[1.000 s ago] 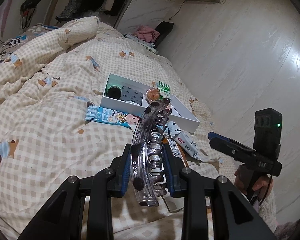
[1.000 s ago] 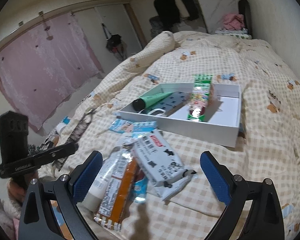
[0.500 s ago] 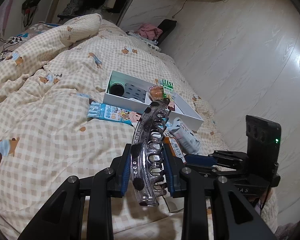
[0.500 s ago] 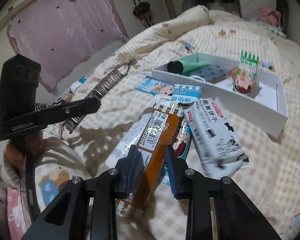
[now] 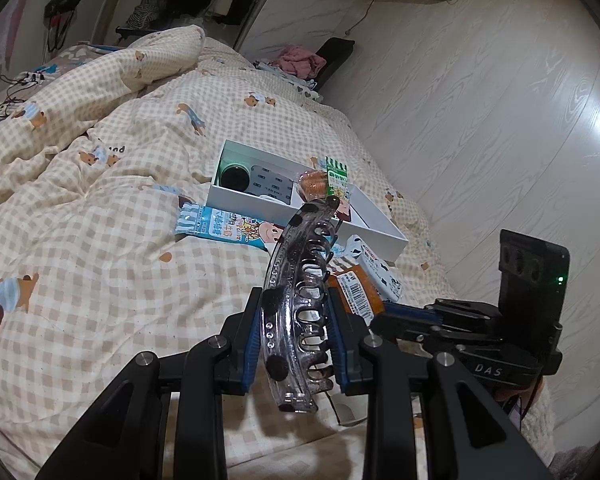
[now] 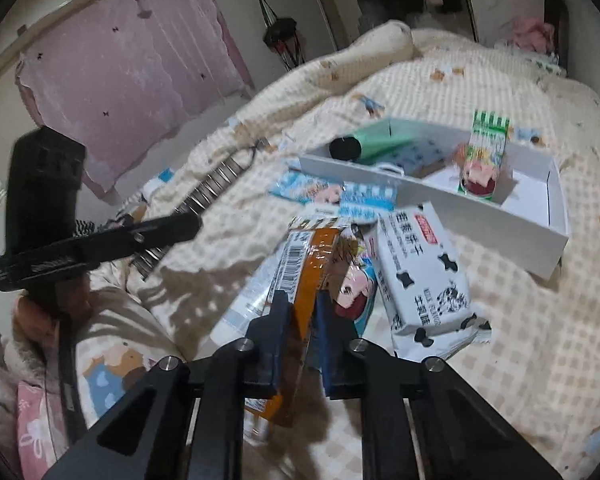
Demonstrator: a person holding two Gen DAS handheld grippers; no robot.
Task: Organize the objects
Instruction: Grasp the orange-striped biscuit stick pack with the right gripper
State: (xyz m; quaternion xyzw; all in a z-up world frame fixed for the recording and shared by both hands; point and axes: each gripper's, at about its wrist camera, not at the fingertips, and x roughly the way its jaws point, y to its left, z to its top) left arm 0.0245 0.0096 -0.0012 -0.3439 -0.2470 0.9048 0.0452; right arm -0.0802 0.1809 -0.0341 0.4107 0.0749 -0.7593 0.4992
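Note:
My left gripper (image 5: 295, 320) is shut on a long smoky-clear hair claw clip (image 5: 300, 280), which sticks up between the blue pads. My right gripper (image 6: 302, 312) is shut on an orange snack packet (image 6: 312, 256) with a barcode, and its pads pinch the packet's lower half. In the left wrist view the right gripper (image 5: 404, 316) sits low at the right, on that orange packet (image 5: 356, 292). A white open box (image 6: 480, 216) on the bed holds a green tube (image 6: 376, 144), a dotted pack and a green-striped snack packet (image 6: 484, 152).
A cow-print biscuit packet (image 6: 424, 272), a cartoon-face packet (image 6: 356, 284) and blue packets (image 6: 308, 188) lie in front of the box on the checked quilt (image 5: 100, 280). The wall (image 5: 500, 120) runs close along the bed's right side. A hand holds the left gripper (image 6: 172, 228).
The right gripper came down from wide open above the packets and shut on the orange packet. The left gripper stayed still with the hair clip in it.

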